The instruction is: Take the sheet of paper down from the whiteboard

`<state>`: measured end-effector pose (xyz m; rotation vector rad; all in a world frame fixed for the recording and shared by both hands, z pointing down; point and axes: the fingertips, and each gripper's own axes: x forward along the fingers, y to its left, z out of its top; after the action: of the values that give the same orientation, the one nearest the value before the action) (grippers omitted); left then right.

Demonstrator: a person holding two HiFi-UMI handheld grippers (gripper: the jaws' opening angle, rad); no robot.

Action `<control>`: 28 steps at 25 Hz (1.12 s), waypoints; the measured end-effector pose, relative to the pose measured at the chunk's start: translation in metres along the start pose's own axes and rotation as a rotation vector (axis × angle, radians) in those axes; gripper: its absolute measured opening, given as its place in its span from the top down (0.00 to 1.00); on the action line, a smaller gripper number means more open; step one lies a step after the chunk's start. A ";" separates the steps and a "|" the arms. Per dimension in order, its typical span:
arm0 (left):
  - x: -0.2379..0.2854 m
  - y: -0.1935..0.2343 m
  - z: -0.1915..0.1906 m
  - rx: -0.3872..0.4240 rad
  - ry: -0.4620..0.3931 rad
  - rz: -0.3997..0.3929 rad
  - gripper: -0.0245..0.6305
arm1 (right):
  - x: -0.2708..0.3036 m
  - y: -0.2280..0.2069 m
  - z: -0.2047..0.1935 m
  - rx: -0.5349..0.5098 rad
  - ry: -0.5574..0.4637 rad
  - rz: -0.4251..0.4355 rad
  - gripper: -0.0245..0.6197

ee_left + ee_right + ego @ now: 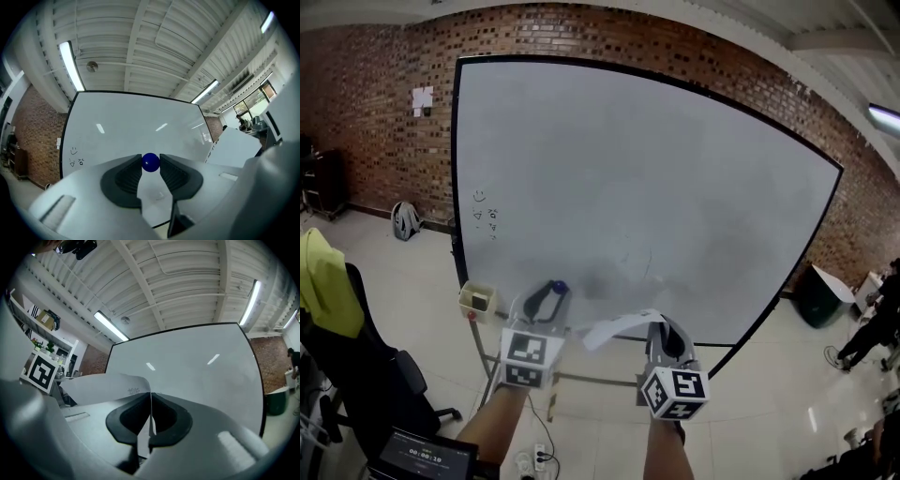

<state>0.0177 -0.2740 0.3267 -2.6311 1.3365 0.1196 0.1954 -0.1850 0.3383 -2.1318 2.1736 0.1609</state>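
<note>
- Sheet of paper point(617, 330) hangs free in front of the lower part of the whiteboard point(628, 178) and is not flat on it, so I judge it is taken down.
- Right gripper point(150, 414) has its fingers point(129, 420) pressed together on one edge of the sheet, and the rest curls toward the left side.
- Left gripper point(150, 171) holds a blue ball point(150, 162) between narrow fingers point(127, 178); probably it is the magnet that pinned the sheet.
- One gripper for each thing keeps the ball away from the sheet.

Forearms side by side; left gripper's point(550, 294) jaws pinch a ball point(150, 162), right gripper's point(665, 332) jaws clamp paper point(614, 328).
</note>
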 end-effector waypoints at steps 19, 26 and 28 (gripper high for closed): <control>-0.089 -0.068 -0.015 -0.060 0.039 0.019 0.78 | -0.103 0.006 -0.020 -0.030 0.034 -0.033 0.94; -0.096 -0.065 -0.026 -0.073 0.082 0.036 0.78 | -0.101 0.003 -0.029 -0.035 0.044 -0.054 0.94; -0.098 -0.065 -0.030 -0.072 0.088 0.036 0.78 | -0.101 0.002 -0.031 -0.033 0.047 -0.056 0.94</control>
<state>0.0122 -0.1651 0.3795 -2.7010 1.4342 0.0589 0.1953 -0.0892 0.3827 -2.2338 2.1480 0.1455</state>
